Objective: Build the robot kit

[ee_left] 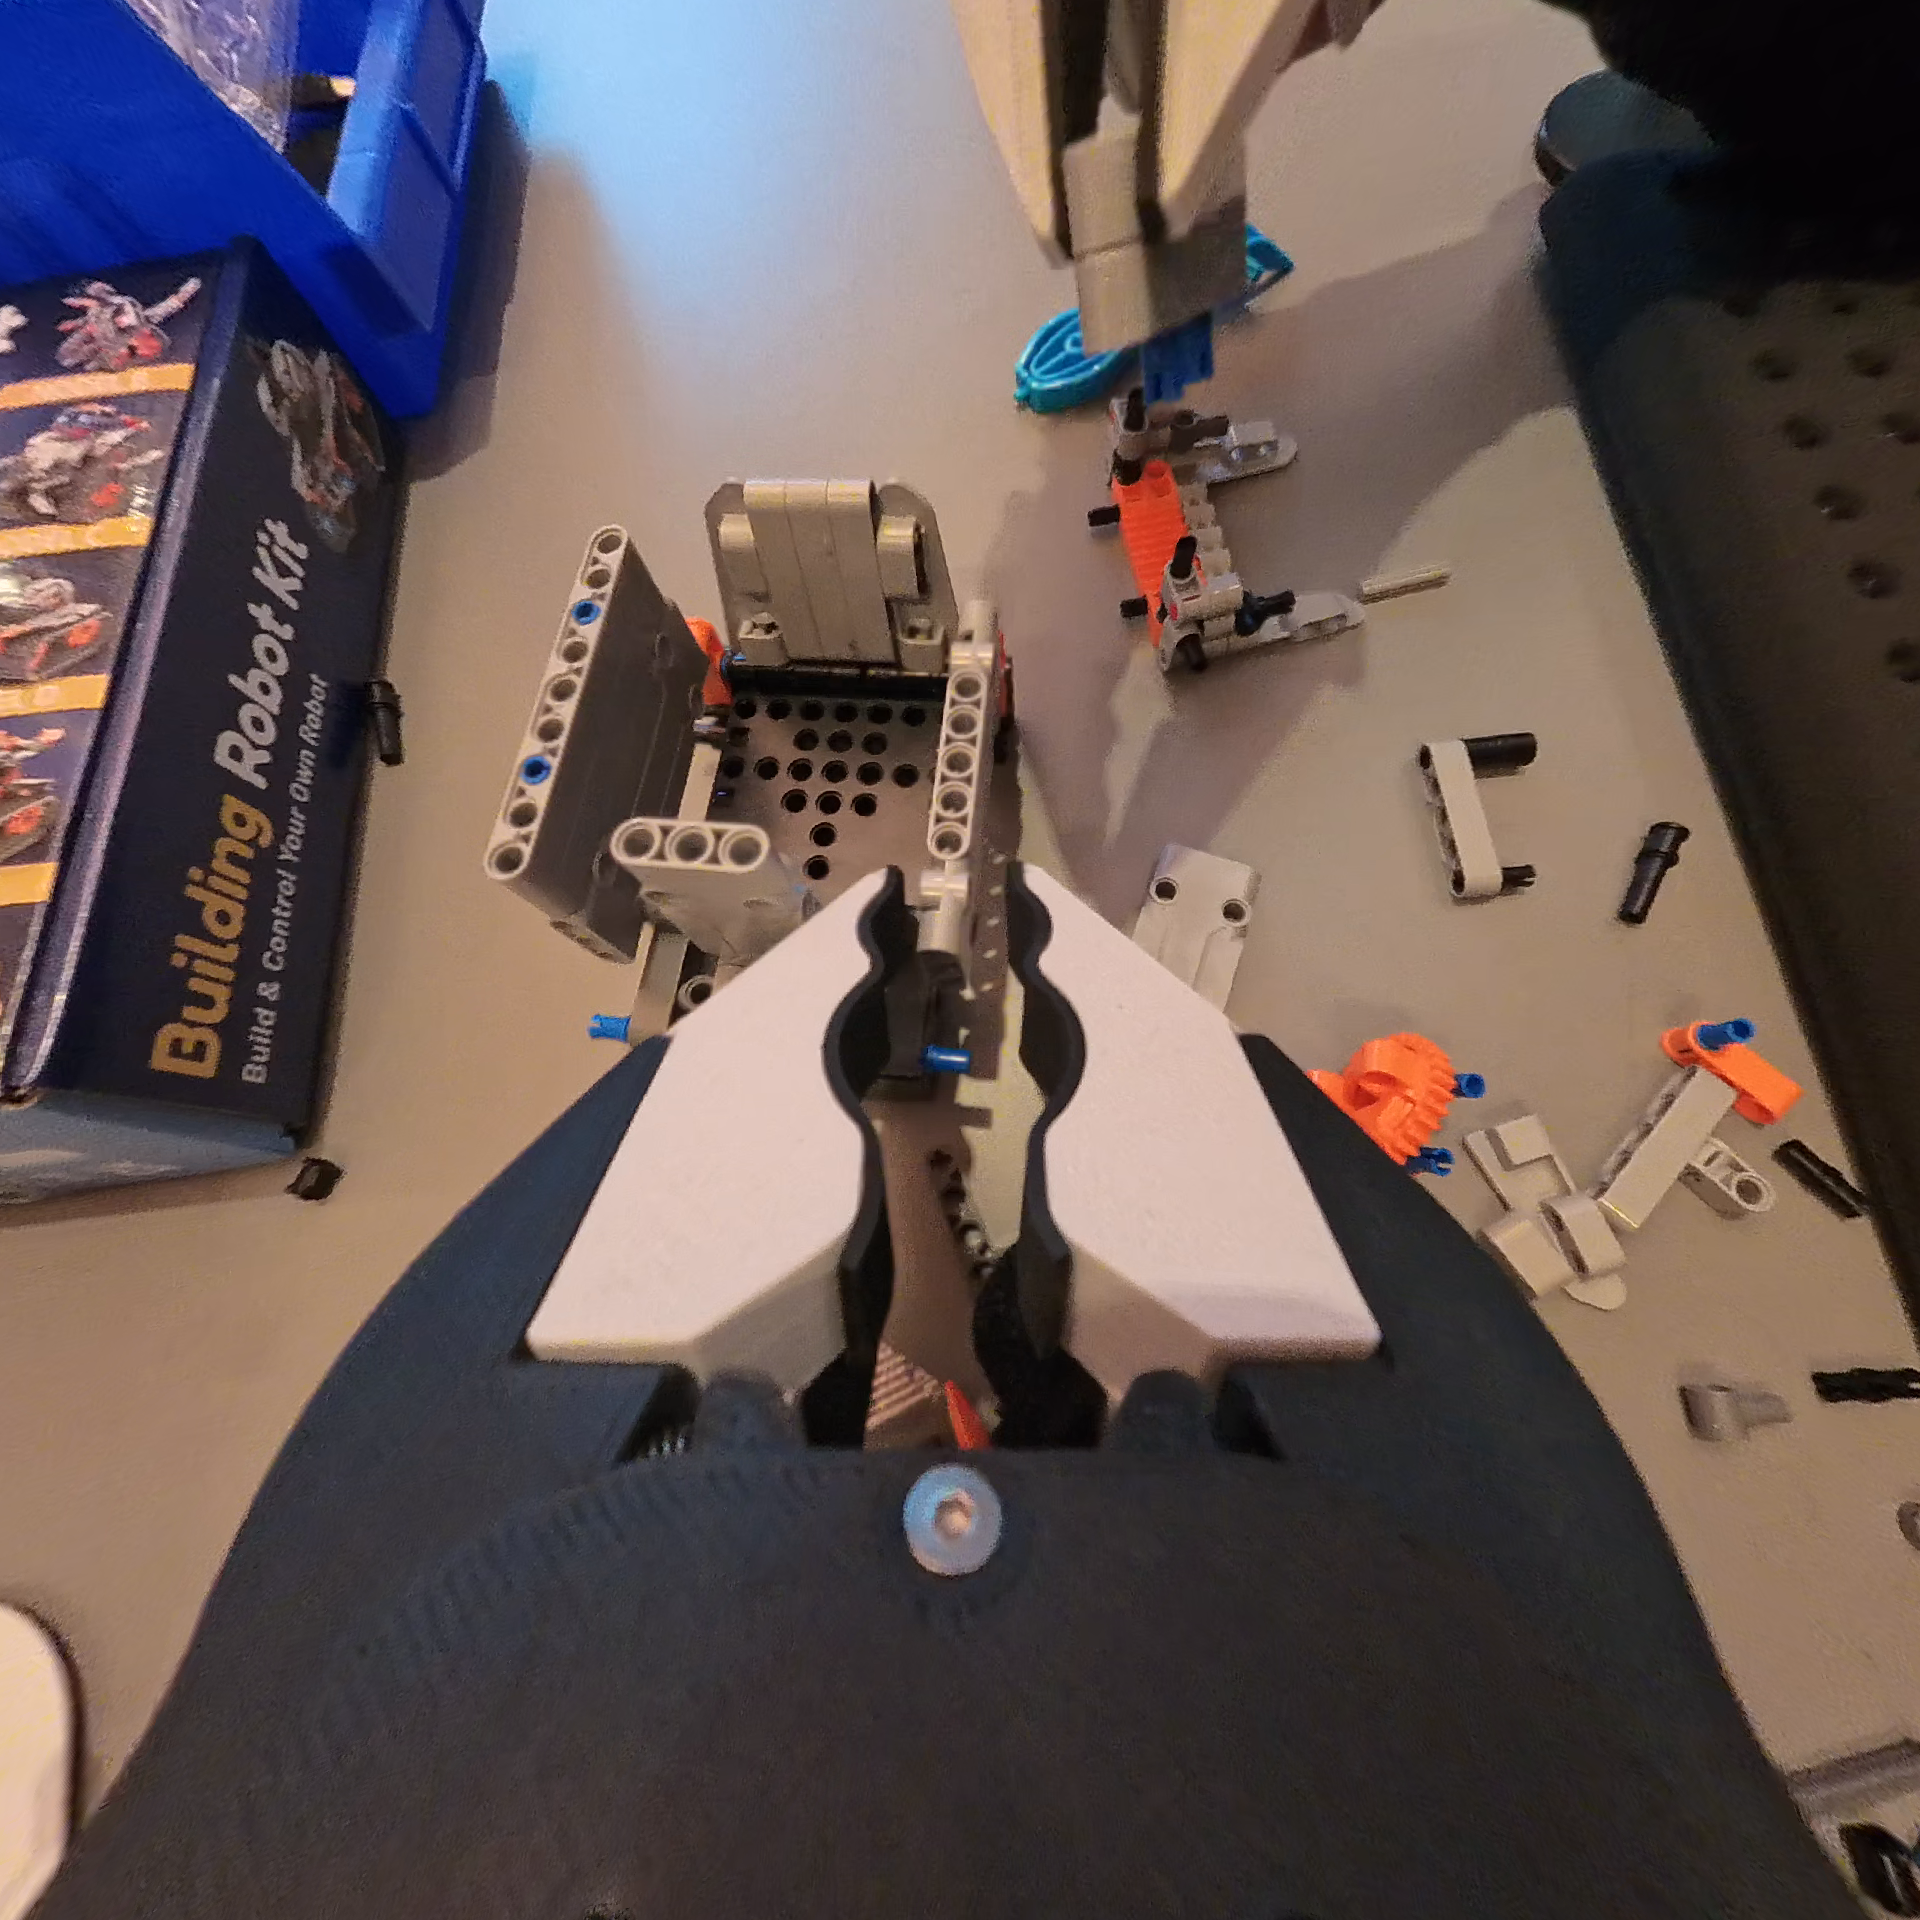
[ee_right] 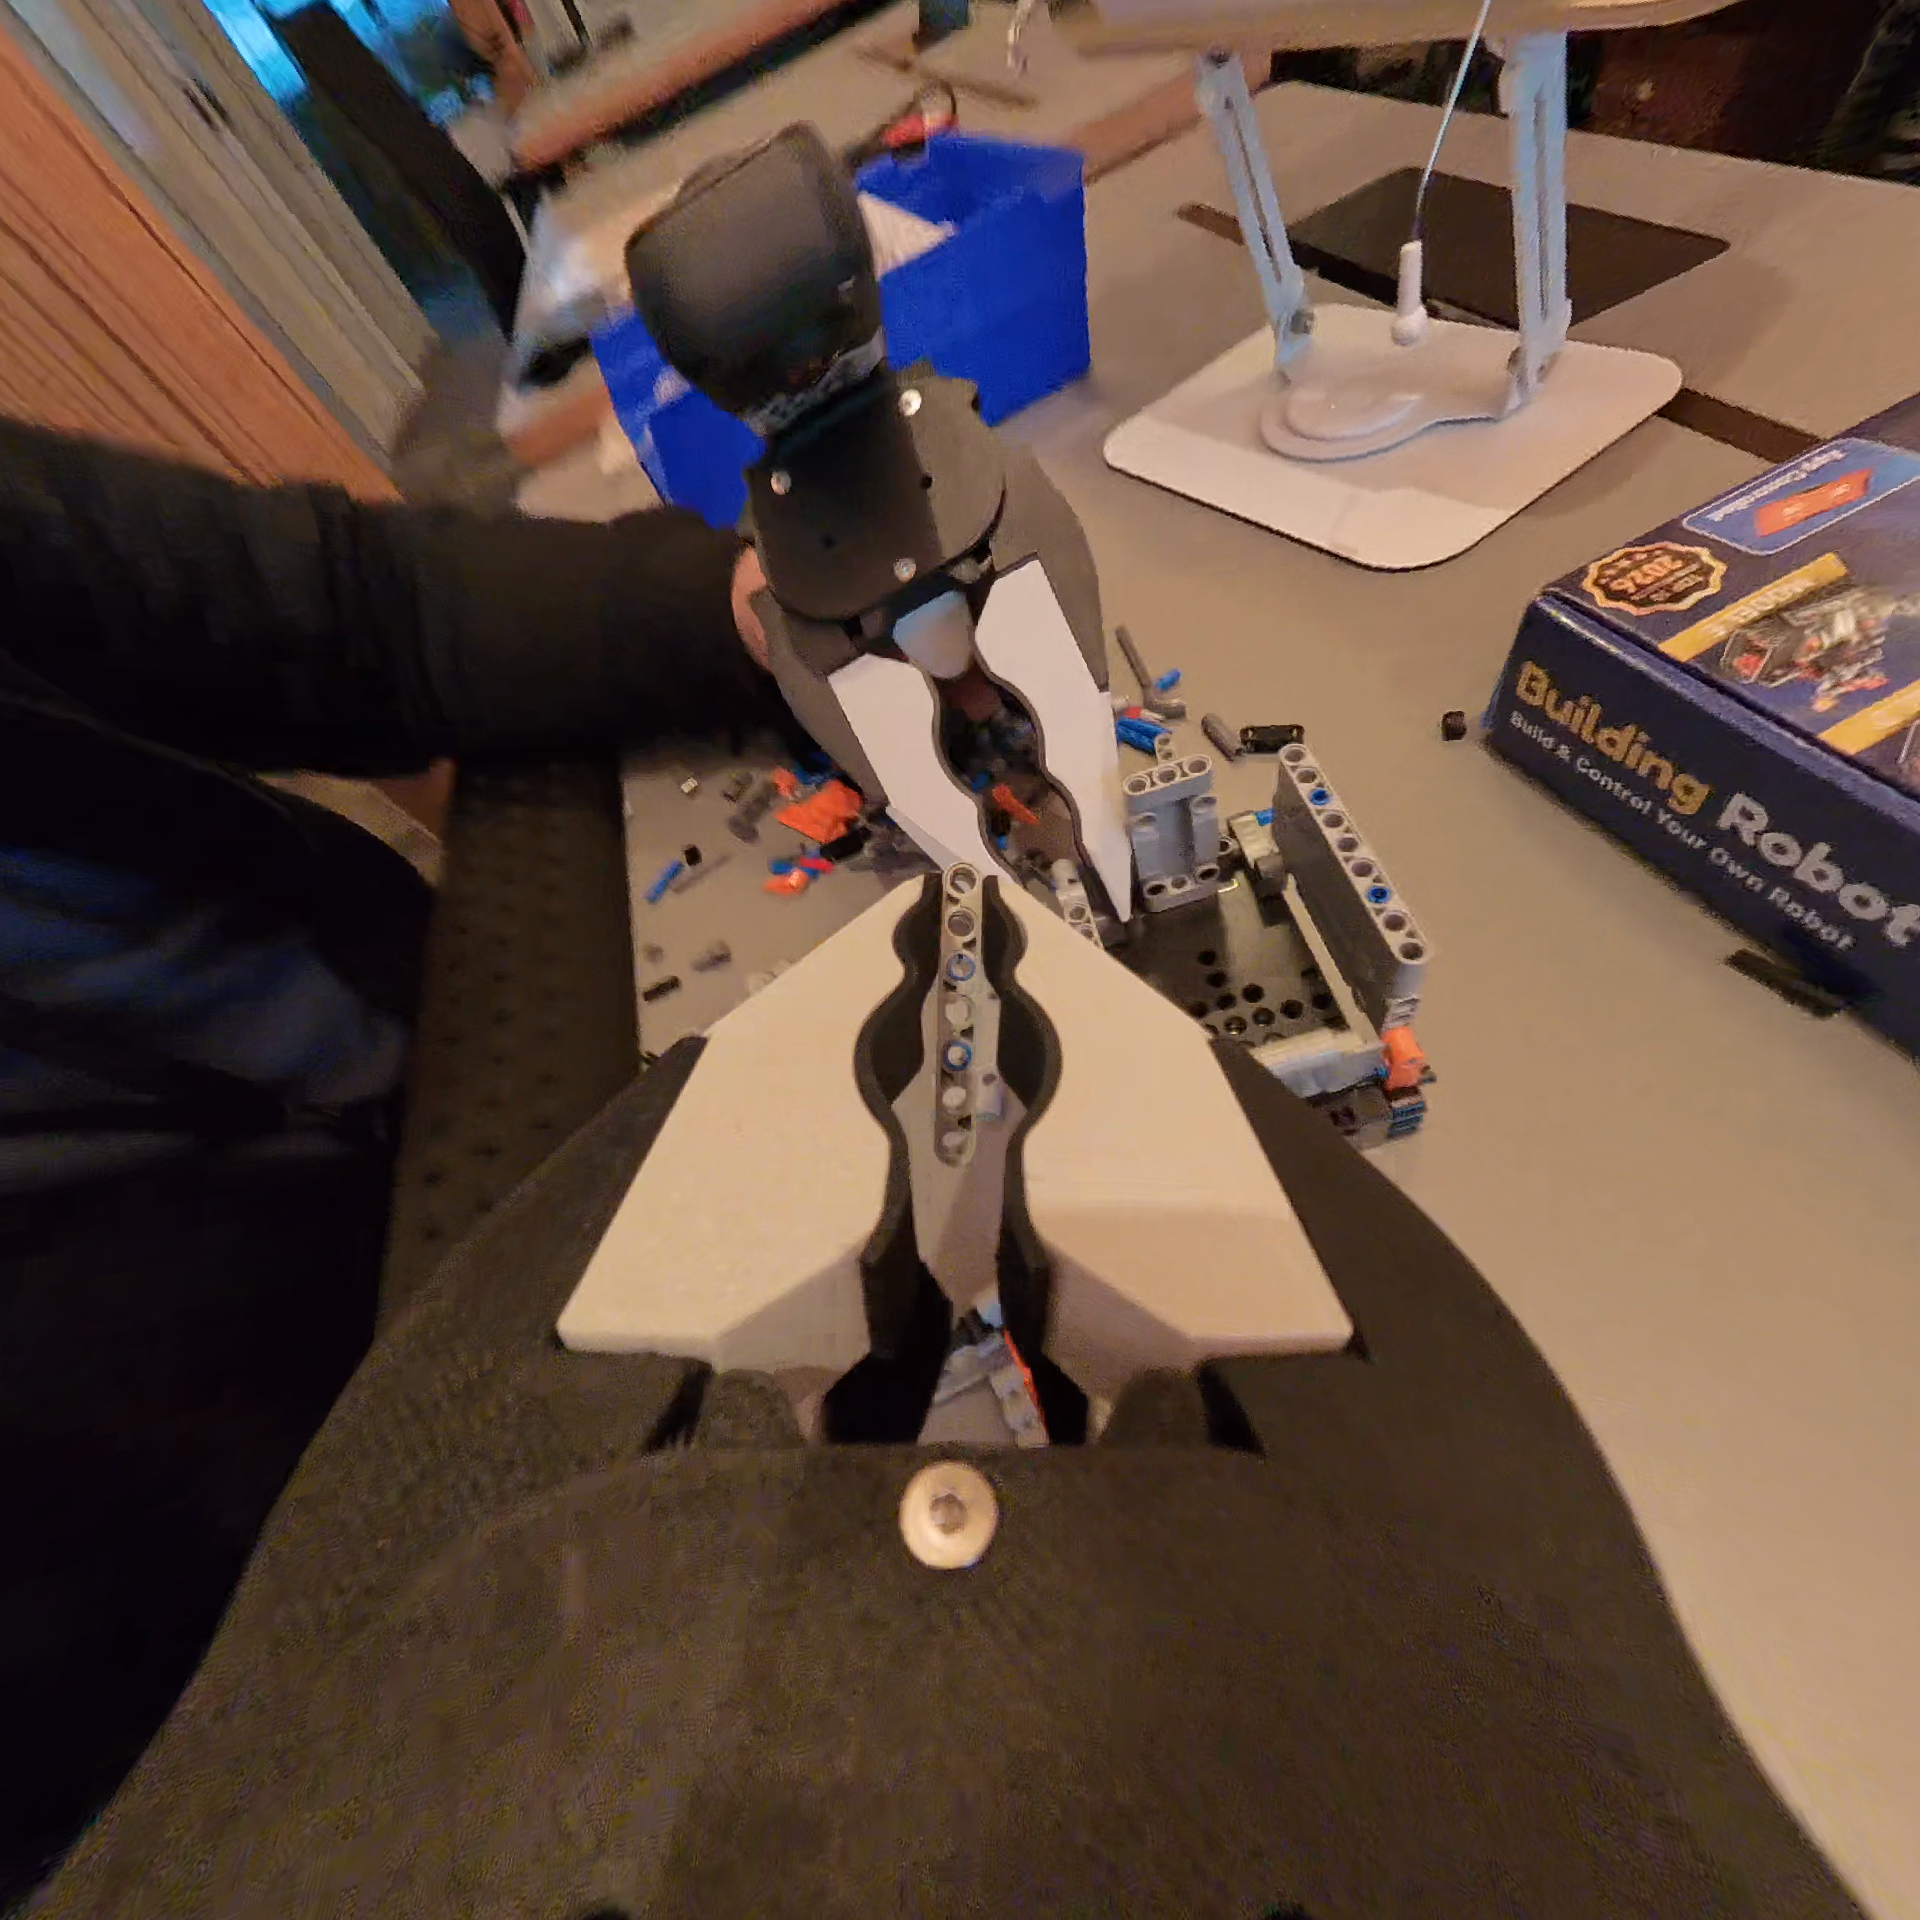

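My right gripper [ee_right: 958,904] clamps a long grey holed plastic beam [ee_right: 961,1023]. My left gripper [ee_left: 953,894] pinches the right wall of the grey brick-built chassis [ee_left: 821,769] on the table [ee_left: 790,312]; loose parts [ee_left: 1621,1174] at four o'clock, a dark-blue kit box [ee_left: 177,727] at nine.

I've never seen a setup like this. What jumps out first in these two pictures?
Two big black-and-white pincers dominate: the left gripper is closed on the edge of a half-built grey brick model at the table's centre, and the right gripper clamps a grey holed beam beside it. Orange, blue and grey loose pieces lie scattered to the model's right. A dark blue kit box and a blue bin sit on its left.
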`<state>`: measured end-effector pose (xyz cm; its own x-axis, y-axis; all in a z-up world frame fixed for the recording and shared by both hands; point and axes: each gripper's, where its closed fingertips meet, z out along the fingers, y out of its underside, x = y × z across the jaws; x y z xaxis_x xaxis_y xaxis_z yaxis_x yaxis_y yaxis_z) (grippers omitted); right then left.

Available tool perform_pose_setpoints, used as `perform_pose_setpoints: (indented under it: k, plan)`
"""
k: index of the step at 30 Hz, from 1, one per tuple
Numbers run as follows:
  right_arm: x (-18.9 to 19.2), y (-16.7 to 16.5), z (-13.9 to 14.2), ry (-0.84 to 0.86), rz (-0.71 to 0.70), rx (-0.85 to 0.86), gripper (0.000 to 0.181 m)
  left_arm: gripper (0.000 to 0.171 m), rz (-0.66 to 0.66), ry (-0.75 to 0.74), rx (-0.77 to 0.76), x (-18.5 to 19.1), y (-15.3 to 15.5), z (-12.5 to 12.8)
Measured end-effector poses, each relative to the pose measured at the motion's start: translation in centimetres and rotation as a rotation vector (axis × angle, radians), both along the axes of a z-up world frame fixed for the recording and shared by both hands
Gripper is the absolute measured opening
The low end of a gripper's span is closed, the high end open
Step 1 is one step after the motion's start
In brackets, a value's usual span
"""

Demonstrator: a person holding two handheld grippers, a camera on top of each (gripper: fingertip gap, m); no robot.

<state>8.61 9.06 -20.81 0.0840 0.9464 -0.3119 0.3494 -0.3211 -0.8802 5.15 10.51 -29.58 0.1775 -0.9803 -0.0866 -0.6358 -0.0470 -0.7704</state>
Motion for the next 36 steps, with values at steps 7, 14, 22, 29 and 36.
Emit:
perform_pose_setpoints:
  k: [7,14,22,29,36]
  plan:
    - [0.7,-0.7,2.1,0.153,-0.013,-0.085,0.005,0.025,0.016,-0.072,0.045,-0.7,-1.0,3.8]
    - [-2.5,-4.2,2.9,0.212,0.05,-0.02,0.005,0.033,-0.046,-0.237,-0.129,1.3,-6.6,6.9]
    - [-5.3,-7.1,2.9,0.24,0.081,0.014,0.006,0.006,-0.012,-0.457,-0.237,1.3,-8.9,9.1]
    - [-6.0,-8.4,1.8,0.181,0.118,0.045,0.012,0.006,-0.022,-0.314,-0.159,0.0,-10.3,7.9]
    - [-6.5,-9.2,0.9,0.091,0.14,0.16,0.005,0.006,-0.007,-0.219,-0.084,-0.9,-10.6,6.8]
